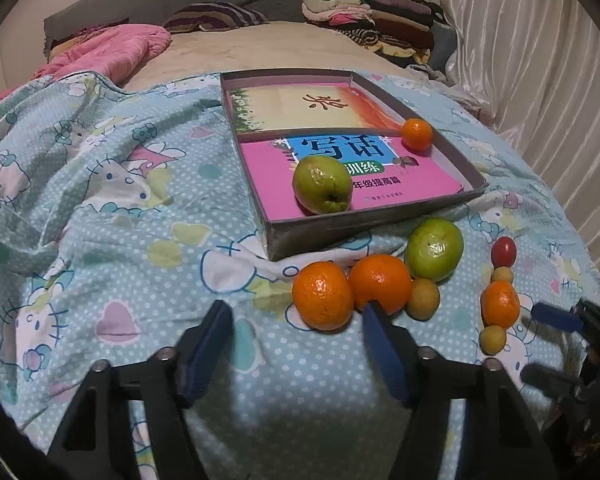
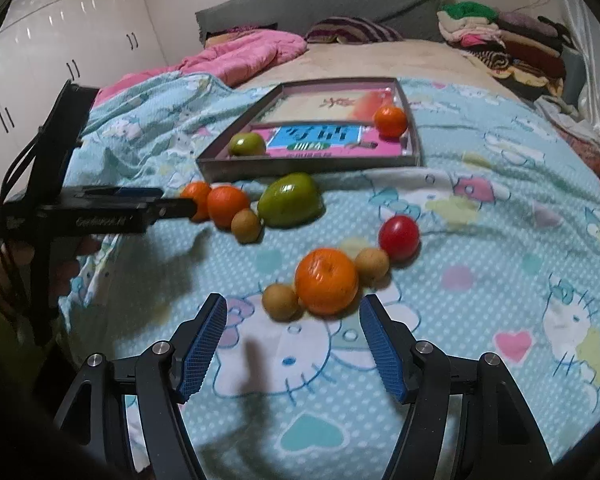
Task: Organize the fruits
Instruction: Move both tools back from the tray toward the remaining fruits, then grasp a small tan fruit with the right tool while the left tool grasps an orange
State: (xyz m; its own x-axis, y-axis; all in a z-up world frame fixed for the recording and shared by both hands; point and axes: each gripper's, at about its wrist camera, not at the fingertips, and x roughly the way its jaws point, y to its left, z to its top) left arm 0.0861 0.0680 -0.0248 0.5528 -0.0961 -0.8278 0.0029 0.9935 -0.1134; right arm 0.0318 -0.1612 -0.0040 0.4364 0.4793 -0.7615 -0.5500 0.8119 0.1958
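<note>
Hovering over the cartoon-print bedsheet (image 1: 100, 208), left gripper (image 1: 296, 312) with jaws apart around nothing, just short of two oranges (image 1: 354, 292) — right gripper (image 2: 292, 308) likewise parted and empty, near a lone orange (image 2: 326, 281). Resting in the shallow box (image 1: 456, 168): a green fruit (image 1: 322, 185) and a small orange (image 1: 417, 133). Lying loose on the sheet — another green fruit (image 1: 434, 249), a red tomato (image 2: 399, 237).

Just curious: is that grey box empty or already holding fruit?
Partly filled: the box holds one green fruit and one orange on books.
</note>
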